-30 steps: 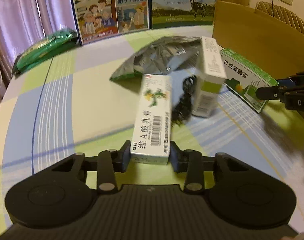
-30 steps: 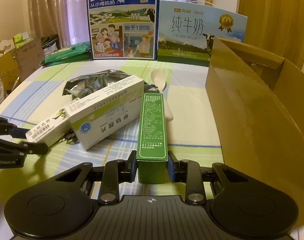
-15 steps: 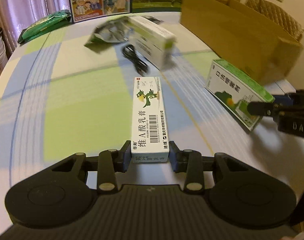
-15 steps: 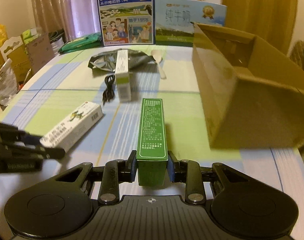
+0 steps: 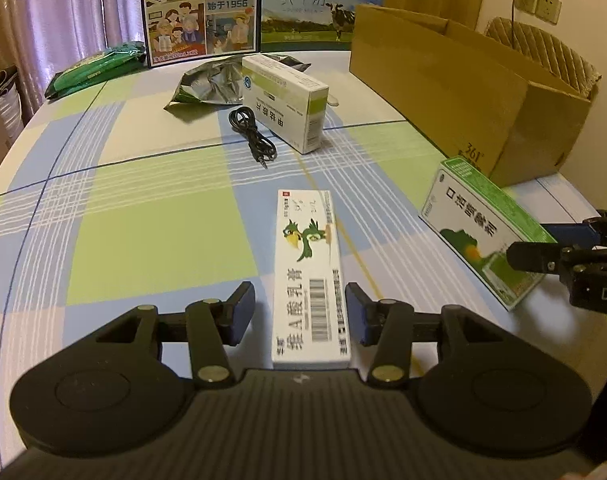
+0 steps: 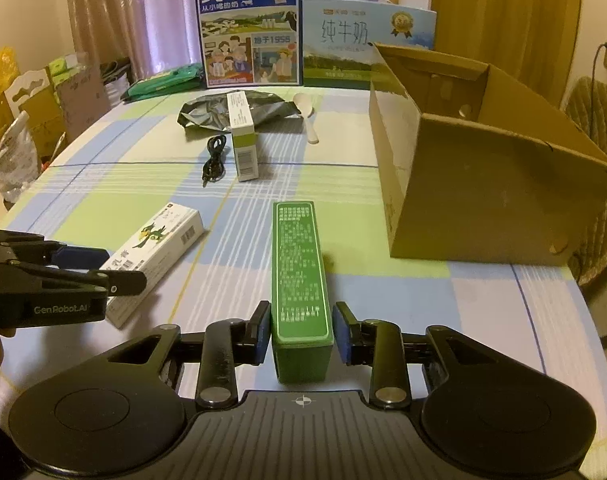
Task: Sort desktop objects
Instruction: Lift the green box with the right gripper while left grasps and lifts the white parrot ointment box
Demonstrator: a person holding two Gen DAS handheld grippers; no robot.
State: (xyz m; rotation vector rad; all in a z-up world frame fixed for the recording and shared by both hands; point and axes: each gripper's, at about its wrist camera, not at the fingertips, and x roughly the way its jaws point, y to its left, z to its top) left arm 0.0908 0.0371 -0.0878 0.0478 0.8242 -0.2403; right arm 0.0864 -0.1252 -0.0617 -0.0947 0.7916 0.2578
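Left gripper (image 5: 299, 310) spread wide around a white bird-printed carton (image 5: 309, 276); right gripper (image 6: 301, 332) slightly parted around a green carton (image 6: 300, 276), bare checked tablecloth (image 5: 143, 216) between, brown cardboard box (image 6: 483, 168) marked "361°" beside.

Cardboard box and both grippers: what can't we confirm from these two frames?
- Cardboard box floor: both views, hidden by its own walls.
- Green box: right wrist view, near end hidden behind gripper body.
- White box: left wrist view, near end hidden likewise.
- Cable plug type: too small.
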